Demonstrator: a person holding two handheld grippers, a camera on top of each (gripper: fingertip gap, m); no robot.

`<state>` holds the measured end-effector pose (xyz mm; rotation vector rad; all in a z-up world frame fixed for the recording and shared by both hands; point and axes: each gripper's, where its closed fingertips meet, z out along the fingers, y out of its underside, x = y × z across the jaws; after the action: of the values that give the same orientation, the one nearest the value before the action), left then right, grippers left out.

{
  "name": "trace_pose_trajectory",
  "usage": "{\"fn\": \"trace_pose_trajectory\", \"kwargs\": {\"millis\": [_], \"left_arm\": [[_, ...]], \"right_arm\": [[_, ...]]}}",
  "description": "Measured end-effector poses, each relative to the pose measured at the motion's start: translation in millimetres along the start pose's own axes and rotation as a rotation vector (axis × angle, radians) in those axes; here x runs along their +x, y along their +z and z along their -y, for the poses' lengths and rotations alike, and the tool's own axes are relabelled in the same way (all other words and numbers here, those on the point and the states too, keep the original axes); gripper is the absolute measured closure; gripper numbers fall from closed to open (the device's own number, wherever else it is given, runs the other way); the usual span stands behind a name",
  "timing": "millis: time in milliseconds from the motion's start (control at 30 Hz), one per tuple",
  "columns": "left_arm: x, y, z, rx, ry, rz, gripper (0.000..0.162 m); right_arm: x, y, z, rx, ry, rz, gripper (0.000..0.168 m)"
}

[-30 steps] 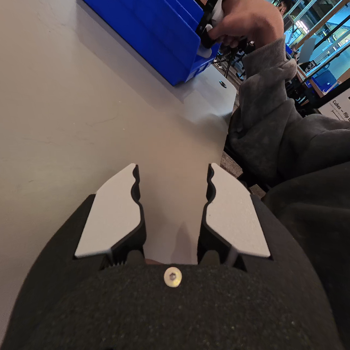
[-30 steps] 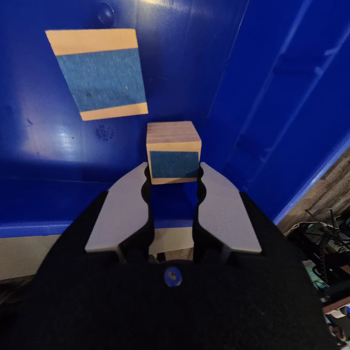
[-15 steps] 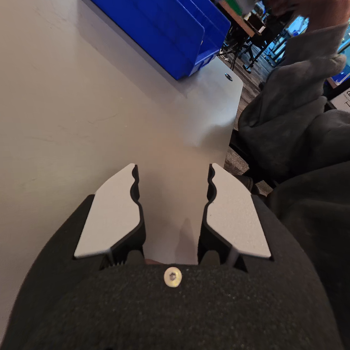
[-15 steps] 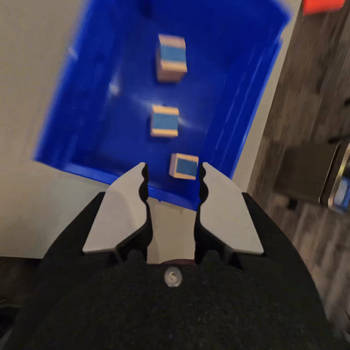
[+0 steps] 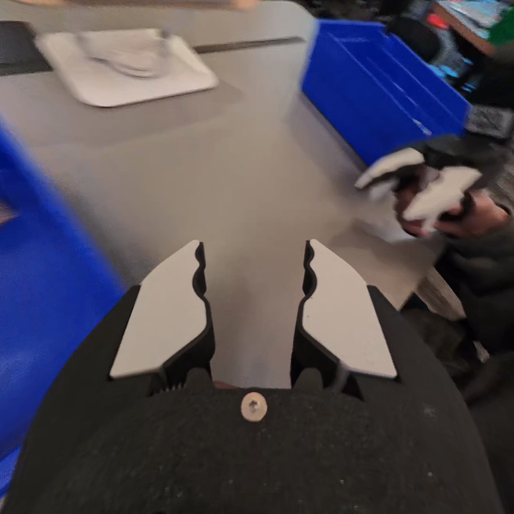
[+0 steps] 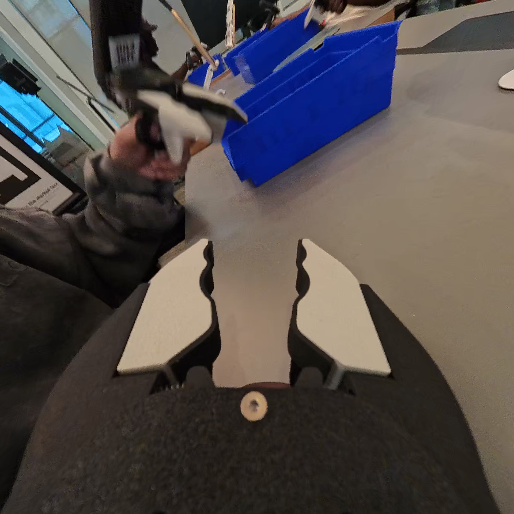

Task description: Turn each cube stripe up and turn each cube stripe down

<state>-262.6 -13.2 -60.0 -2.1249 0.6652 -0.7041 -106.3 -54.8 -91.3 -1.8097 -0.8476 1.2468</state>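
No cube shows in either view now; the bins' insides are hidden. My left gripper (image 5: pixel 253 244) is open and empty, low over the grey table (image 5: pixel 236 172). My right gripper (image 6: pixel 255 242) is open and empty over the same table (image 6: pixel 389 222). A blue bin (image 5: pixel 375 91) stands at the right of the left wrist view, with my right gripper (image 5: pixel 383 200) in a hand just in front of it. Another blue bin (image 6: pixel 314 111) stands ahead in the right wrist view, with my left gripper (image 6: pixel 226 128) raised at its near left corner.
A blurred blue bin wall (image 5: pixel 41 264) is close on the left of the left wrist view. A white flat tray (image 5: pixel 133 69) lies at the far side. More blue bins (image 6: pixel 250 55) stand behind. A grey sleeve (image 6: pixel 116 211) and the table edge are at the left.
My right gripper has pulled up and out of the bin with the cubes and now faces across the table. My left gripper has swung round toward the table's far side. Both stayed open.
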Motion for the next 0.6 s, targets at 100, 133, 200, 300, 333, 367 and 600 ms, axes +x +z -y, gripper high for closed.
{"fn": "trace_pose_trajectory", "kwargs": {"millis": [100, 133, 200, 300, 333, 367, 600], "left_arm": [[-79, -37, 18, -0.085, -0.03, 0.212, 0.091], [-104, -43, 18, -0.153, 0.031, 0.279, 0.094], [-155, -52, 14, -0.318, 0.188, 0.413, 0.09], [-211, -53, -1, -0.554, 0.37, 0.442, 0.089], [-226, -52, -9, -0.633, 0.38, 0.433, 0.088], [-239, -50, -16, -0.695, 0.385, 0.42, 0.088], [-279, -27, -42, -0.914, 0.364, 0.331, 0.102]], "right_arm": [[-1, 0, 2, -0.014, -0.058, -0.039, 0.114], [-4, 1, 1, -0.014, -0.079, -0.04, 0.115], [-7, 4, -6, -0.049, -0.112, -0.039, 0.119], [-9, 6, -14, -0.078, -0.126, -0.031, 0.12], [-10, 7, -15, -0.076, -0.12, -0.024, 0.12], [-10, 7, -15, -0.077, -0.114, -0.021, 0.121], [-5, 8, -20, -0.089, -0.077, -0.011, 0.123]]}}
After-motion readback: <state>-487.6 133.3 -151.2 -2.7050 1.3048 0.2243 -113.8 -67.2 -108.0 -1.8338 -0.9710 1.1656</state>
